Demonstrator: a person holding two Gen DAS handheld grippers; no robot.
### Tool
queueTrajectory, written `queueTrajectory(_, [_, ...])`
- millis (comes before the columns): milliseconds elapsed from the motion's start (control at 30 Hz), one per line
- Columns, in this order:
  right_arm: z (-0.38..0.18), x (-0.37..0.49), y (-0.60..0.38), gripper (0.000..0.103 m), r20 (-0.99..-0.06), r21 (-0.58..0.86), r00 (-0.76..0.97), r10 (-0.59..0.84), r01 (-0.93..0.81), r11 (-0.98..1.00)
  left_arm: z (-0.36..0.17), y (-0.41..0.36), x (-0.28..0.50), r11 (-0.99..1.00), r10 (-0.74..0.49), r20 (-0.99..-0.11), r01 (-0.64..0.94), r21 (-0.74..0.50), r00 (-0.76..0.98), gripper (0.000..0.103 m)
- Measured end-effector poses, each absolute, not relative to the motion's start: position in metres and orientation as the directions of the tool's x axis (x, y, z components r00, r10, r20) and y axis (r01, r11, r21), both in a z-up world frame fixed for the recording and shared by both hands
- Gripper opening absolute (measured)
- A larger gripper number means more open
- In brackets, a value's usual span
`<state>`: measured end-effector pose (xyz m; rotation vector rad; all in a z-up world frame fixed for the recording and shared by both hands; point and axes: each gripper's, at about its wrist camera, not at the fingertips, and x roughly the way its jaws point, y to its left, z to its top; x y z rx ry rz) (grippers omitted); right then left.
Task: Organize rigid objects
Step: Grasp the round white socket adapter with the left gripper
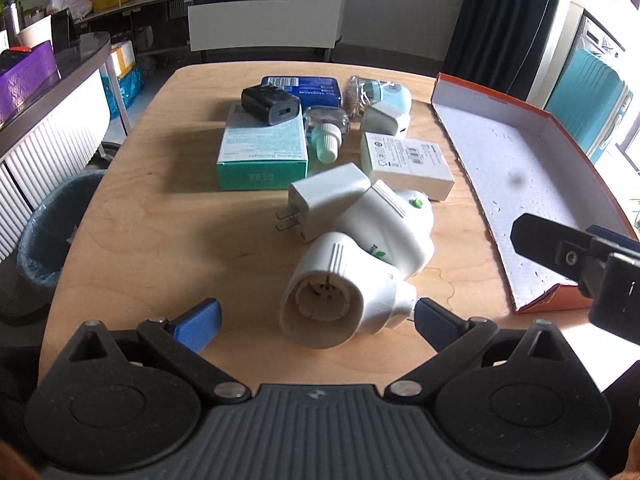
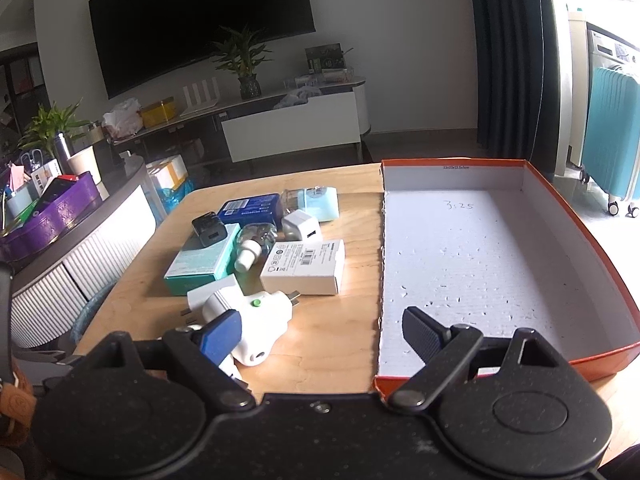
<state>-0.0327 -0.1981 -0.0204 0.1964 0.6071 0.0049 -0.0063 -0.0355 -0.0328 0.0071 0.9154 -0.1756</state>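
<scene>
Living-room bench (image 1: 160, 216), pile of chargers n boxes left of the empty orange tray (image 1: 520, 168). Nearest white plug-in unit (image 1: 344, 292) lies straight ahead of the left gripper (image 1: 316, 316), long axis running away toward the pile, fingers (image 1: 200, 320) spread wide, holding nothing. Right gripper (image 2: 320, 336) hangs over the tray's near edge, also released.

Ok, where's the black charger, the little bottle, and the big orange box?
black charger (image 1: 271, 109), left wrist view, on its top face.
little bottle (image 1: 326, 143), left wrist view, on its ribbed pale cap.
big orange box (image 2: 576, 222), right wrist view, on its right wall.
</scene>
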Motion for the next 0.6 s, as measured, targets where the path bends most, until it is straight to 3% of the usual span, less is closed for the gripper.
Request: queueTrajectory(600, [-0.015, -0.032, -0.202, 0.102, -0.566, 0.187, 0.822, 0.055, 0.063, 0.98, -0.032, -0.048, -0.009, 0.978, -0.155, -0.795, 0.205, -0.04, 0.587, 0.103])
